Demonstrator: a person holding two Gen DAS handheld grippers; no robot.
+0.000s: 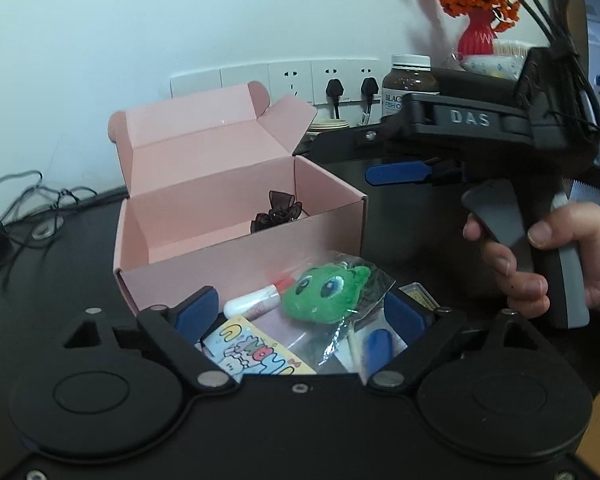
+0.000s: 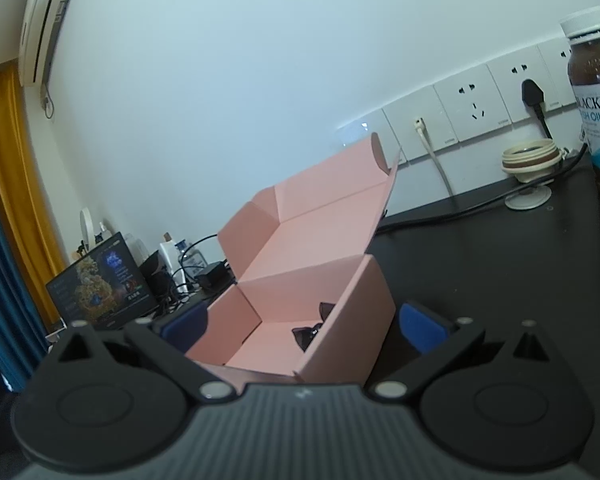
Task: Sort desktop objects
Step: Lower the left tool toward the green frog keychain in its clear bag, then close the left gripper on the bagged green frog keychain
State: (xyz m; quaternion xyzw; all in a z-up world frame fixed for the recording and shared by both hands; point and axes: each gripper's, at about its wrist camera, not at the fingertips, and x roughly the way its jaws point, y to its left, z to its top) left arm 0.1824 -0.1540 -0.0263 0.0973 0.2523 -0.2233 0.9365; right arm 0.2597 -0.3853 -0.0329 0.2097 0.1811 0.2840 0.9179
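Note:
An open pink cardboard box (image 1: 236, 264) stands on the black desk with a dark ribbon bow (image 1: 278, 212) inside; the box (image 2: 352, 320) and the bow (image 2: 310, 332) also show in the right wrist view. My left gripper (image 1: 300, 312) is open over a pile in front of the box: a green plush toy in clear wrap (image 1: 326, 290), a white tube with a red cap (image 1: 256, 302) and a colourful sticker pack (image 1: 252, 350). My right gripper (image 2: 300, 324) is open, its jaws either side of the box's near corner. It also shows in the left wrist view (image 1: 400, 172), hand-held beside the box.
A brown fish oil bottle (image 2: 598, 92), a cream lid (image 2: 530, 158) and plugged wall sockets (image 1: 336, 80) sit behind the box. A red vase of orange flowers (image 1: 478, 32) stands at the back right. Cables (image 1: 24, 208) lie at the left. A laptop (image 2: 100, 284) stands far left.

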